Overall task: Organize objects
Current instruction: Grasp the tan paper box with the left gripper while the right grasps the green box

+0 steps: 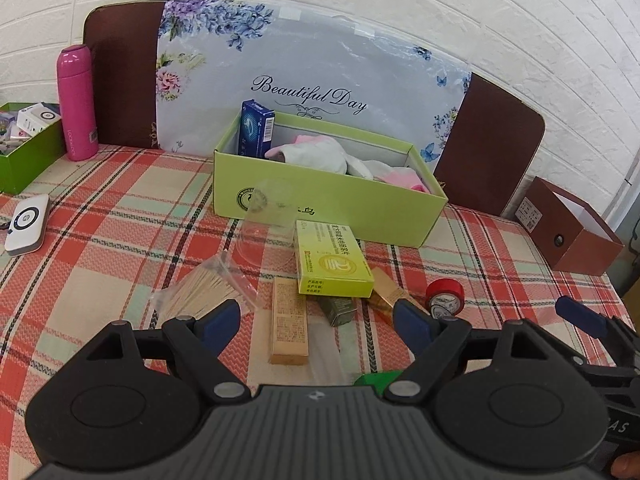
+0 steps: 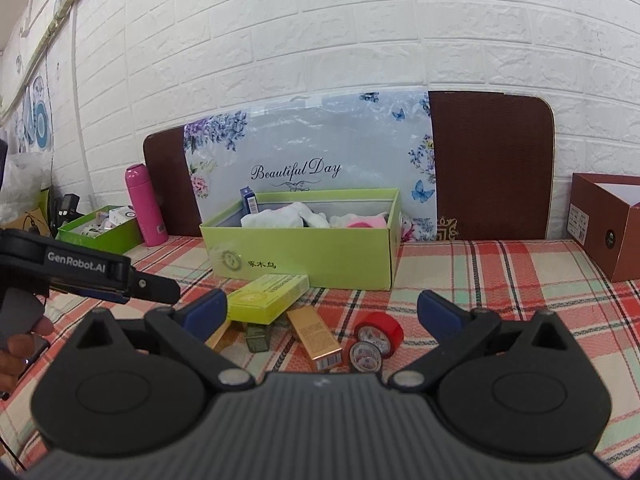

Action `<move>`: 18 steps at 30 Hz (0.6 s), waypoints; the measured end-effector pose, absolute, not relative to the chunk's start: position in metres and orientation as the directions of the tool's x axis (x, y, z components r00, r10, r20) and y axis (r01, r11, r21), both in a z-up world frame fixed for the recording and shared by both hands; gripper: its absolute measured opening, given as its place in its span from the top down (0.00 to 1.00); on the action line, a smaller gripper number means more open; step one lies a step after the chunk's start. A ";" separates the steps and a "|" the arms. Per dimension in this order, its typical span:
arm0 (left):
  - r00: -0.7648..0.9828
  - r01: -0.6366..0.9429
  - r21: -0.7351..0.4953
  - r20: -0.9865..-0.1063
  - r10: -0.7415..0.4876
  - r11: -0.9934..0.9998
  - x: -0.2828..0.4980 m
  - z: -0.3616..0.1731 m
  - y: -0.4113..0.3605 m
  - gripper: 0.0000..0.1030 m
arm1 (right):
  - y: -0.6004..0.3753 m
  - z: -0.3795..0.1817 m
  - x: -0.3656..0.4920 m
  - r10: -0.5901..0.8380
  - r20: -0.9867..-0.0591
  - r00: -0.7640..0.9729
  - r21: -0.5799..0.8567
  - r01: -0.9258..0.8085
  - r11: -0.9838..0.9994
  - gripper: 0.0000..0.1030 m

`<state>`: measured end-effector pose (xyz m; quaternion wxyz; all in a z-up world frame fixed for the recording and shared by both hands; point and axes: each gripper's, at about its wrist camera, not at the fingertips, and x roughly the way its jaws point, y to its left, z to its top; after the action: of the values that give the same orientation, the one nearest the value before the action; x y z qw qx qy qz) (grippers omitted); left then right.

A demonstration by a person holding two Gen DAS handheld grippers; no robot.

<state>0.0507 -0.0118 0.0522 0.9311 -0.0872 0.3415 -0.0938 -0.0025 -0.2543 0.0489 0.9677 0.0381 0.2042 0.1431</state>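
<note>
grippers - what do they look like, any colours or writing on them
Both the left gripper and the right gripper are matte black plastic with a ribbed grey body, round pivot housings, silver rivets and blue finger pads. The left one's side reads "GenRobot.AI" in white.

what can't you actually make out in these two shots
- Dark green box: mostly under the yellow box in both views; label unreadable.
- Green object: left wrist view, cut off by the left hand-held gripper body; cannot identify.
- Green bin contents: too small in the right view, cut by the edge in the left.
- Shoebox floor: hidden by white and pink cloth.
- Brown box interior: hidden by its walls.
</note>
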 end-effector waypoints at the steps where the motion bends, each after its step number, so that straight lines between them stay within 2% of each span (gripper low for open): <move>1: 0.747 0.110 -0.229 -0.623 -0.233 0.967 0.050 0.050 -0.010 0.16 | -0.253 0.047 -0.003 0.296 -0.389 0.872 0.133 -0.265 0.955 0.00; 10: 0.717 0.064 -0.238 -0.665 -0.211 0.969 0.046 0.030 0.007 0.16 | -0.232 0.025 -0.005 0.321 -0.462 0.827 0.116 -0.303 0.946 0.00; 18: 0.692 0.035 -0.262 -0.690 -0.212 0.964 0.043 0.008 0.022 0.16 | -0.209 -0.016 0.004 0.331 -0.576 0.747 0.122 -0.323 0.939 0.00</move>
<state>0.0435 0.0219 0.0076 0.9127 -0.1148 0.3863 -0.0676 0.0039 -0.2087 -0.0159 0.9346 0.0071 0.3098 0.1750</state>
